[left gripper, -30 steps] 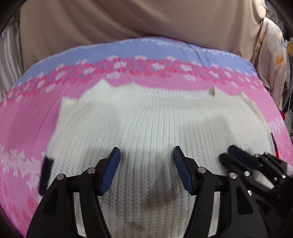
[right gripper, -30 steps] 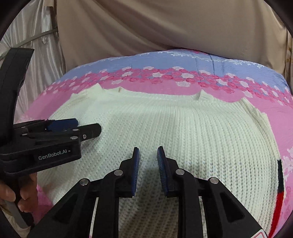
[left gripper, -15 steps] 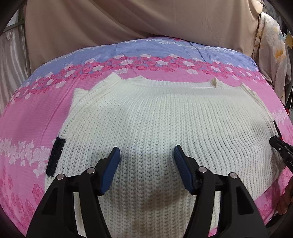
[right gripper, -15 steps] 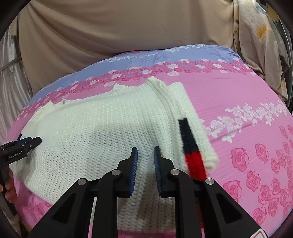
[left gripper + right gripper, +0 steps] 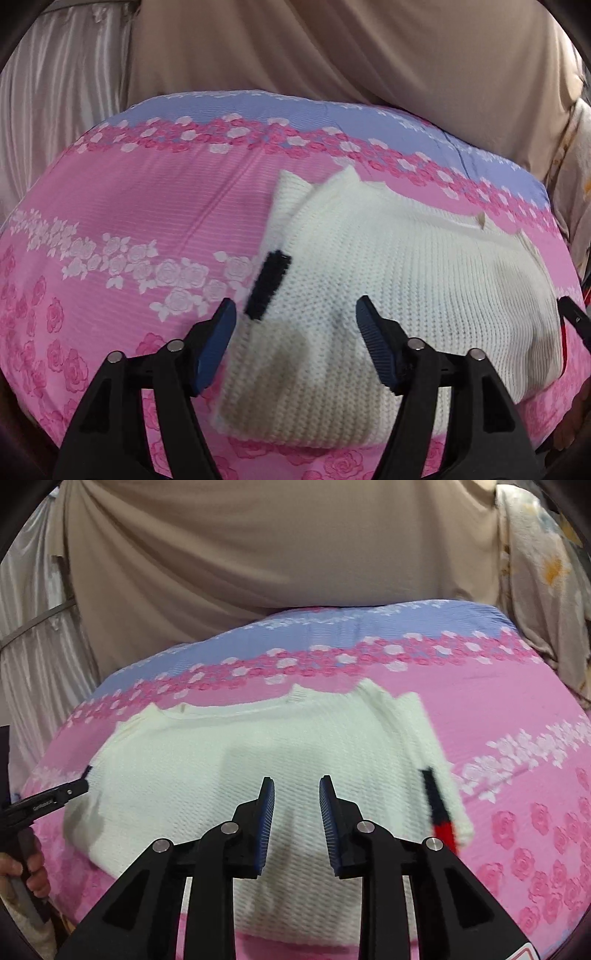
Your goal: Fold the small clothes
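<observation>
Both tongs, just opened and empty: left tongs (image 5: pixel 295 336) straddle the sweater's (image 5: pixel 406 280) left edge, right tongs (image 5: pixel 297 805) hover mid-frame.

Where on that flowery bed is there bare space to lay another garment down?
Bare bedspread lies left of the white sweater, beyond its dark-trimmed sleeve. More lies to its right, past the red and dark cuff, plus a narrower band between the neckline and the beige curtain. The middle is taken by the sweater.

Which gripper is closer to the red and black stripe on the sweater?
Right. The right gripper hovers beside the red and black stripe on the white sweater; the left gripper is over the opposite edge, jaws just opening, nothing between.
</observation>
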The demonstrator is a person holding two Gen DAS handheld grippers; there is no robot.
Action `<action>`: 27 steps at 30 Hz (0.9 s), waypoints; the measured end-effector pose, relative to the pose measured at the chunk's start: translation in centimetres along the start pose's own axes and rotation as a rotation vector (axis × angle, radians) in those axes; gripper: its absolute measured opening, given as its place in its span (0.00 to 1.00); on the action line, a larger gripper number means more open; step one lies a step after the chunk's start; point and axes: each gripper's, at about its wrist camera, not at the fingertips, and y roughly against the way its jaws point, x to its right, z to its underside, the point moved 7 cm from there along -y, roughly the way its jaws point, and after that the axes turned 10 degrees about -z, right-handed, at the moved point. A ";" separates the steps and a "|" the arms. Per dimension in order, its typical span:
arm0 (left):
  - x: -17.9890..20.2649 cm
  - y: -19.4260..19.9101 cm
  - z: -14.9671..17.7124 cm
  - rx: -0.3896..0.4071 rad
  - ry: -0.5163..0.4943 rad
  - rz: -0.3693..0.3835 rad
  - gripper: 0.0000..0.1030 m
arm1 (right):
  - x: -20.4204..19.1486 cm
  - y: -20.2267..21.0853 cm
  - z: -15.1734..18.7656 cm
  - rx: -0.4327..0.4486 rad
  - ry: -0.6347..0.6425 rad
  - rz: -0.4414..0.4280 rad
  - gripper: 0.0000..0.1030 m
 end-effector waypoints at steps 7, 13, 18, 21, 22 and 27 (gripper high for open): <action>-4.4 -2.4 0.1 -0.086 0.227 0.108 0.83 | -4.7 -9.4 0.7 -0.159 0.067 -0.079 0.24; -3.5 -4.2 1.3 -0.136 0.243 0.163 0.84 | -4.7 -10.5 1.5 -0.127 0.083 -0.082 0.26; -2.3 -5.1 0.3 -0.116 0.218 0.155 0.82 | -4.4 -10.4 1.5 -0.121 0.065 -0.101 0.26; -1.0 -5.4 -0.1 -0.147 0.205 0.216 0.45 | -4.4 -10.3 1.5 -0.121 0.066 -0.102 0.27; -0.7 -5.4 -0.2 -0.154 0.205 0.218 0.39 | -4.4 -10.4 1.5 -0.121 0.064 -0.104 0.27; 1.3 -2.2 -2.2 -0.064 0.152 0.237 0.22 | -4.2 -9.6 1.3 -0.096 0.030 -0.130 0.30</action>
